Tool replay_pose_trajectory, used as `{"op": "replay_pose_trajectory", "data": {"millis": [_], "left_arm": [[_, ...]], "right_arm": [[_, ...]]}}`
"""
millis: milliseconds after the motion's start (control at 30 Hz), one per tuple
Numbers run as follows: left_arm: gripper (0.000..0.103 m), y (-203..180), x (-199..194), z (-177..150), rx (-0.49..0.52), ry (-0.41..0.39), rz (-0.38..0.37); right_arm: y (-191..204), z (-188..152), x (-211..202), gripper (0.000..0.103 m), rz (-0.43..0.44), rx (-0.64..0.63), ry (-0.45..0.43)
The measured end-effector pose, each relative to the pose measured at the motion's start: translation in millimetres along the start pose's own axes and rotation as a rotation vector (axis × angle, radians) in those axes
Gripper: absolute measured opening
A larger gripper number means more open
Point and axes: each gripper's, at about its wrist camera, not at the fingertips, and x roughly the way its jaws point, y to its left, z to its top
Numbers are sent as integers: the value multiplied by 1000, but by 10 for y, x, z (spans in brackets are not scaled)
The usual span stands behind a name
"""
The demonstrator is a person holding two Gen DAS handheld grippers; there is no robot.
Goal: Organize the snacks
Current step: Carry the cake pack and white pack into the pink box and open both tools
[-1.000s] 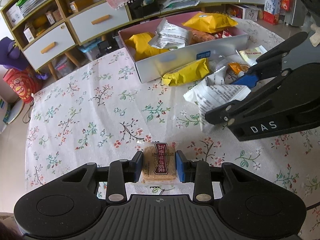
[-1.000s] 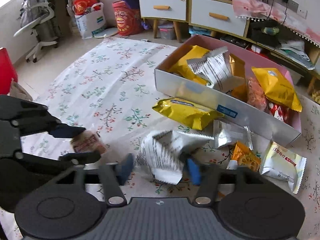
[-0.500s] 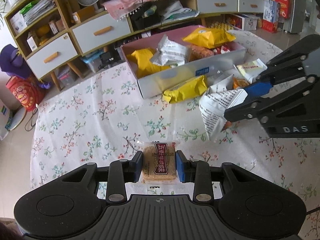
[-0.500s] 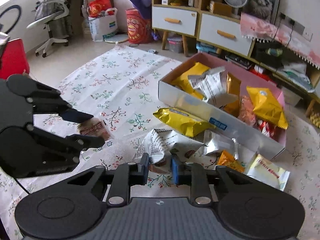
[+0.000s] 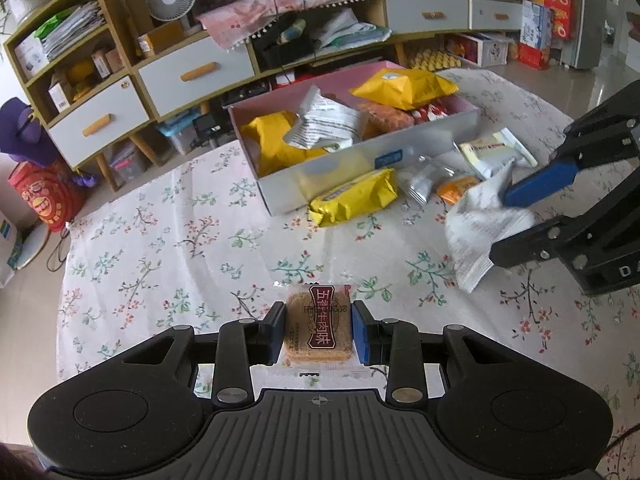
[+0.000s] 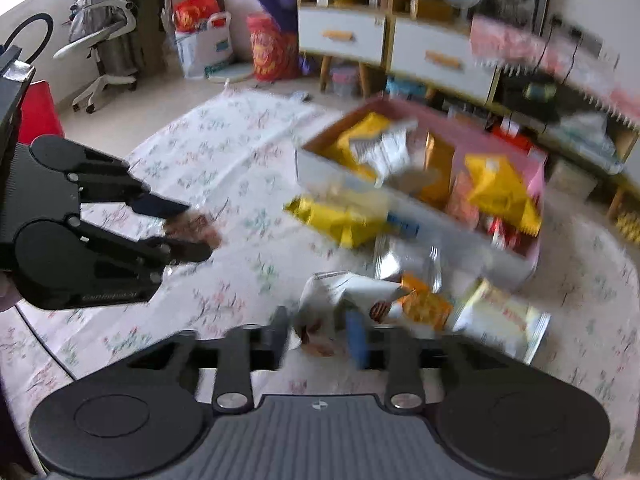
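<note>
My left gripper [image 5: 319,330] is shut on a small brown biscuit pack with a red label [image 5: 319,323], held above the floral tablecloth; it also shows in the right wrist view [image 6: 192,229]. My right gripper [image 6: 322,332] is shut on a crumpled white printed snack bag [image 6: 340,296], seen in the left wrist view [image 5: 476,228] lifted above the table. A pink and white box [image 5: 420,142] at the back holds yellow, white and orange snack bags.
In front of the box lie a yellow pack [image 5: 352,198], a silver sachet [image 5: 422,184], an orange pack [image 5: 456,188] and a pale pack [image 5: 494,152]. Drawers and shelves [image 5: 180,76] stand behind the table. The right wrist view is motion-blurred.
My right gripper closed on the white bag, lifted it and swung right and up. My left gripper rose with the biscuit pack, keeping its grip.
</note>
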Motion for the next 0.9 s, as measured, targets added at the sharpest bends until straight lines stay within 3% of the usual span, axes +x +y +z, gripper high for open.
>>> {"op": "replay_pose_trajectory", "data": {"millis": [100, 333, 433, 467, 600, 900], "left_arm": [[32, -46, 29, -3, 14, 8, -4], [32, -119, 82, -5, 33, 20, -10], [32, -146, 115, -10, 40, 27, -10], [32, -151, 121, -13, 41, 28, -10], [32, -163, 114, -12, 44, 20, -8], [32, -95, -27, 175, 26, -48, -12]], "right_arm": [[-62, -34, 22, 43, -20, 41, 29], [-222, 0, 178, 46, -43, 197, 52], [-197, 0, 325, 42, -92, 188, 70], [-186, -11, 370, 32, -105, 181, 77], [-135, -18, 364, 22, -126, 131, 65], [-200, 63, -45, 20, -121, 92, -21]]}}
